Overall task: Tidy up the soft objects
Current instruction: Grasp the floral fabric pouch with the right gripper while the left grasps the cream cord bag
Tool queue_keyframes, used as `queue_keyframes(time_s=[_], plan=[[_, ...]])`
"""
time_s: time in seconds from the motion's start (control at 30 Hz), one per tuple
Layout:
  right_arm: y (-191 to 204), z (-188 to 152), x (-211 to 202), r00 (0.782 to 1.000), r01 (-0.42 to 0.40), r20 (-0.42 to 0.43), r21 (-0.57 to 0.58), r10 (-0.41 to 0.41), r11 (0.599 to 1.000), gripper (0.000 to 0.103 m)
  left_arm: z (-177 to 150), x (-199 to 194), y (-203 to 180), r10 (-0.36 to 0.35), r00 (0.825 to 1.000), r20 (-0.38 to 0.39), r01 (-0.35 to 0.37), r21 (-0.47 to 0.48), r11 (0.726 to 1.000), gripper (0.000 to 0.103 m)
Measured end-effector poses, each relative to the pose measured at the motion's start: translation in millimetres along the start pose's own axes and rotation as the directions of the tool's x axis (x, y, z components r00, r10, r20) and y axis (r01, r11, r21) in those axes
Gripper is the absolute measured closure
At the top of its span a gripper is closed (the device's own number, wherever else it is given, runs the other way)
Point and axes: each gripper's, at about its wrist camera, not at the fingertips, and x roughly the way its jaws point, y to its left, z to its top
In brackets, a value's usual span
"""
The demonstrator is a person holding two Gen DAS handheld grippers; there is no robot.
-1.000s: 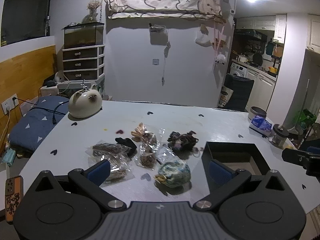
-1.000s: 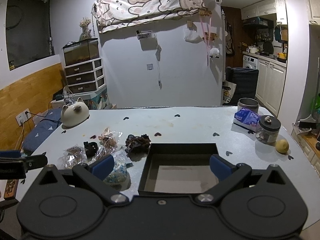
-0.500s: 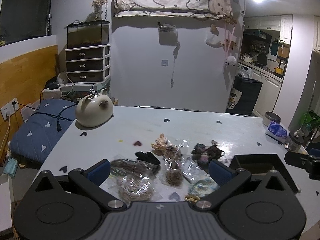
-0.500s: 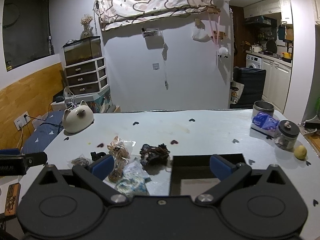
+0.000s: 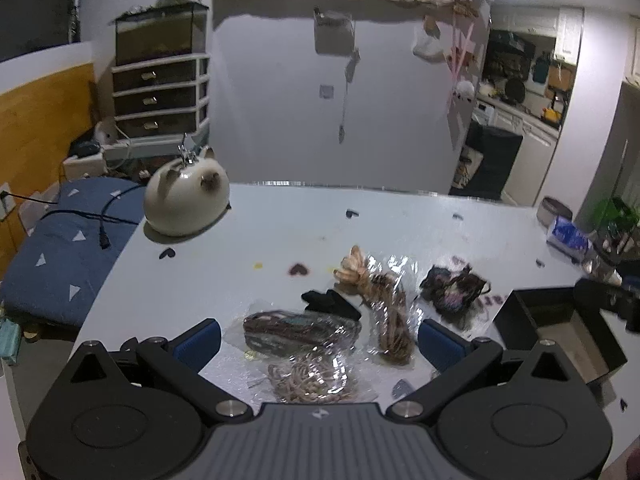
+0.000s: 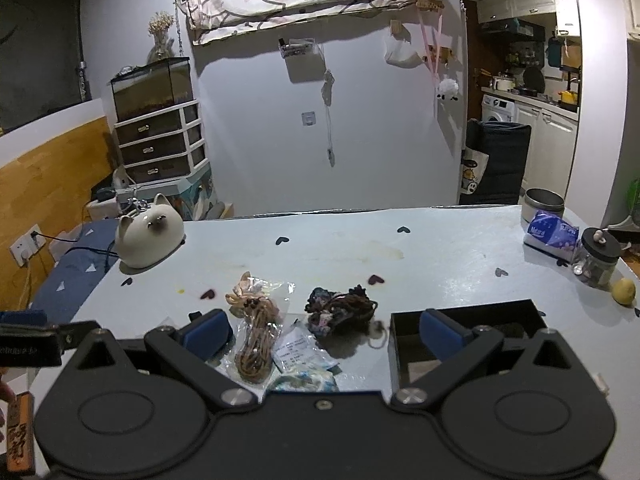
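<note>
Both the left gripper [image 5: 318, 338] and right gripper [image 6: 322, 330] spread empty; crinkly bagged yarn [image 5: 298, 330] just ahead could slip from a shallow pinch.

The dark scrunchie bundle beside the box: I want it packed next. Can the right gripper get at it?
Probably yes. The right gripper is open, and the dark scrunchie bundle lies uncovered on the table just ahead, left of the black box, nothing between.

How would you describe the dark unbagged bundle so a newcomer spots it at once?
On the pale table, find the black open box at the near right. Just left of it lies the dark bundle, a purple-brown tangle; unlike the neighbouring bagged cord, it has no clear plastic wrap.
</note>
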Motion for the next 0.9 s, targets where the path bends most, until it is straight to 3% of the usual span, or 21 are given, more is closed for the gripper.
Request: queue_keyframes(time_s=[0.2,0.43,0.7,0.83,0.9], plan=[[17.6,-2.0,23.2,1.0,0.006,0.003,-0.027,-0.006,1.0,0.0,-5.7,35.6,15.8,-0.022,0.996,-0.083,0.025,0.038,0.999,0.0],[32.1,-5.6,42.7,1.0,0.022,-0.012,-0.089,-0.023,0.996,0.0,-13.7,83.2,19.6,-0.137,0.977,-0.164,0.158,0.123,0.98,0.0],[35.8,-9.3,60.0,0.997,0.044,-0.06,-0.113,-0.051,0.993,0.0,-18.1,155.3,27.6,-0.234,0.918,-0.32,0.293,0.151,0.944,0.0],[33.4,-10.6,71.6,0.994,0.048,-0.092,-0.101,-0.058,0.994,0.0,-26.2,181.7,38.9,-0.264,0.889,-0.373,0.319,0.093,0.943,0.0],[33.6,-11.4,78.5,0.993,0.037,-0.109,-0.097,-0.048,0.995,0.0,-29.2,184.4,44.0,-0.314,0.863,-0.397,0.361,0.048,0.931,0.0]])
